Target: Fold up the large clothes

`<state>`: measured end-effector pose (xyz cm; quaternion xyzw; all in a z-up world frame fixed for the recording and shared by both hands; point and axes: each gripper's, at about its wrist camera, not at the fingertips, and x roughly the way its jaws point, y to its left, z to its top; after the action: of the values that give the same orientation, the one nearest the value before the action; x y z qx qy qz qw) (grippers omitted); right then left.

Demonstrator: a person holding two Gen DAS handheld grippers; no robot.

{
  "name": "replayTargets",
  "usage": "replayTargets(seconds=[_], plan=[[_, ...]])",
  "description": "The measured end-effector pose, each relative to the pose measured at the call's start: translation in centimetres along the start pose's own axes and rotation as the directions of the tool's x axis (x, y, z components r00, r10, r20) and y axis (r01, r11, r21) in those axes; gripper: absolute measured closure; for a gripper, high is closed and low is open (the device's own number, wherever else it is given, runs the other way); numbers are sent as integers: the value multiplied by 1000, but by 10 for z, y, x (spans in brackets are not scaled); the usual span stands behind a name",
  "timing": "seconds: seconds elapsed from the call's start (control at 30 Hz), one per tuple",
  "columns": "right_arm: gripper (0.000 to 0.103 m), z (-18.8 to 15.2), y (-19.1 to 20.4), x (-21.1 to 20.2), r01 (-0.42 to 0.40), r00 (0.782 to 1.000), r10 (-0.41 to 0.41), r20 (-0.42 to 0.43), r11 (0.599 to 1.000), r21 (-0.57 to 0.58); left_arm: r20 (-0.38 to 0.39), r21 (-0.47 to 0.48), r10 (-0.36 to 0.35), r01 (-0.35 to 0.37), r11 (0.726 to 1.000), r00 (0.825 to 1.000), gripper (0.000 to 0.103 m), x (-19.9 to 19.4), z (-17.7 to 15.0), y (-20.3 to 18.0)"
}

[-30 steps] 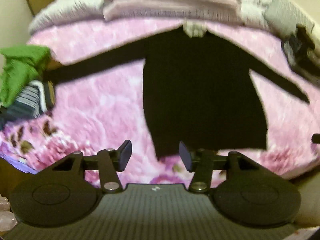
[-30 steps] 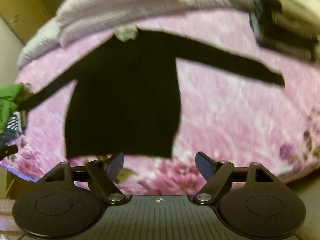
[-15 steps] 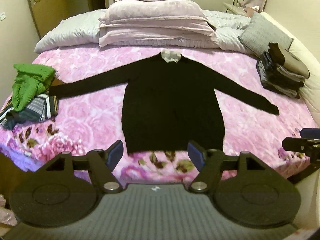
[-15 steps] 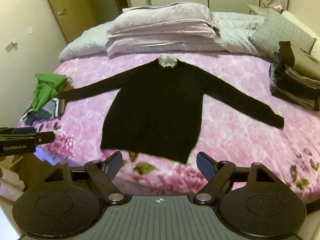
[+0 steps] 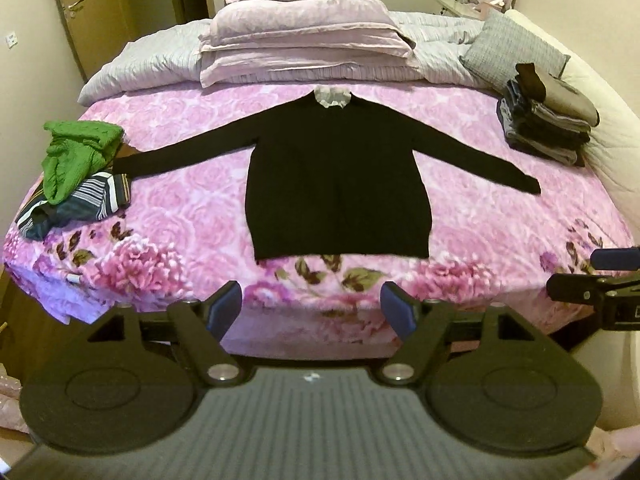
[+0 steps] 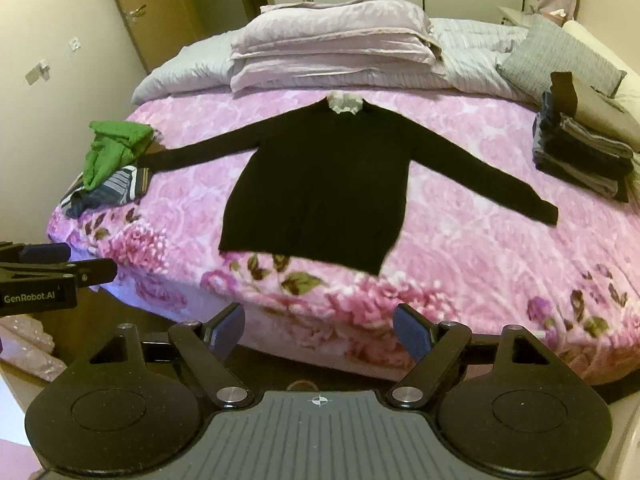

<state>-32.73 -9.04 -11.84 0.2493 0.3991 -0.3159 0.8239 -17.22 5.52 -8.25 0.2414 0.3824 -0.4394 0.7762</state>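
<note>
Hidden and cut-off parts around the bed

The black sweater's [image 5: 338, 184] left cuff disappears under the green garment [image 5: 76, 152]; in the right wrist view its hem blurs. The right gripper [image 5: 596, 280] is cut by the frame edge, and the folded stack's [image 6: 584, 152] pieces run together.

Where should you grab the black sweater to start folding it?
Probably by a cuff. The black sweater lies flat with both sleeves spread wide, so come in from the side, pinch the cuff of a sleeve and carry it across the body.
</note>
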Motion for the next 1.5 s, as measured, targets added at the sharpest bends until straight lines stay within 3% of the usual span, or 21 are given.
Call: replayTargets(seconds=[0.83,1.5], plan=[[25,-16,9,-12,10,1000,-10,11,1000,7,-1,25,0,0,1000,1000,28,-11,-13,2],[25,-3,-11,-19,11,999,-11,38,1000,-2,25,32,7,-8,999,1000,28,-10,0,-9]])
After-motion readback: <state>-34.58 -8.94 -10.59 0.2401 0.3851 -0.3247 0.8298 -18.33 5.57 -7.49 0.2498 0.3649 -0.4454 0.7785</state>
